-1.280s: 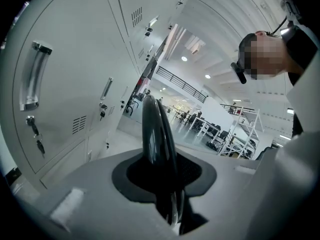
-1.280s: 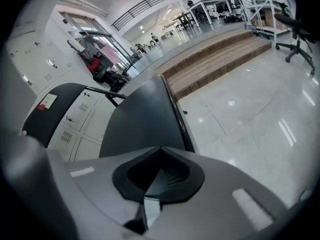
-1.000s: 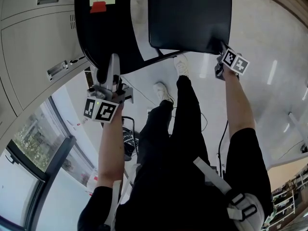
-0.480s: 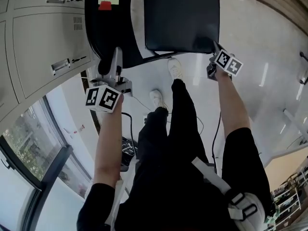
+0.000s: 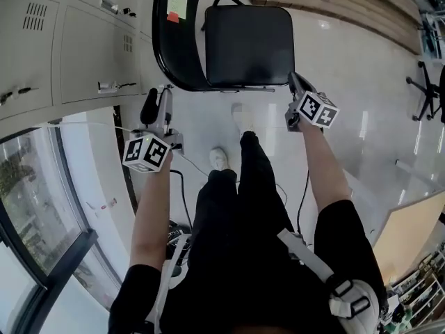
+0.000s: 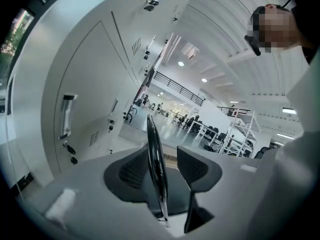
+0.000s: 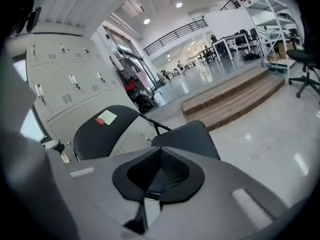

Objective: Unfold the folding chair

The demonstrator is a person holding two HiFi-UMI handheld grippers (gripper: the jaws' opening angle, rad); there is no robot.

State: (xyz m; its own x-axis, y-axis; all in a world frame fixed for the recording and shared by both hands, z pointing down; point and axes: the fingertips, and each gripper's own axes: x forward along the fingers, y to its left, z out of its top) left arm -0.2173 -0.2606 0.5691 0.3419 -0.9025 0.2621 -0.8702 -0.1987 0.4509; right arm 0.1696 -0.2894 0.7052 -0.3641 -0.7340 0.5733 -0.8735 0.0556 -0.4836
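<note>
Black folding chair (image 5: 203, 67) at 12 o'clock: glossy rounded backrest (image 5: 177, 44), squarish matte seat (image 5: 250, 47). Left tool (image 5: 157, 104) had just been opening wide, with the backrest edge in the gap and the pads off it. Right tool (image 5: 295, 83) was closed and empty.

The black folding chair (image 5: 229, 47) with its thin dark metal frame stands open on the glossy pale floor (image 5: 361, 68), close beside the grey lockers (image 5: 69, 54). Its padded square seat (image 5: 250, 44) is swung down, roughly level, and the curved backrest (image 5: 174, 58) rises on the locker side. Stuck on that backrest is a pale yellow-green sticky note (image 5: 178, 3) with a small red tag (image 5: 171, 17) beside it.
</note>
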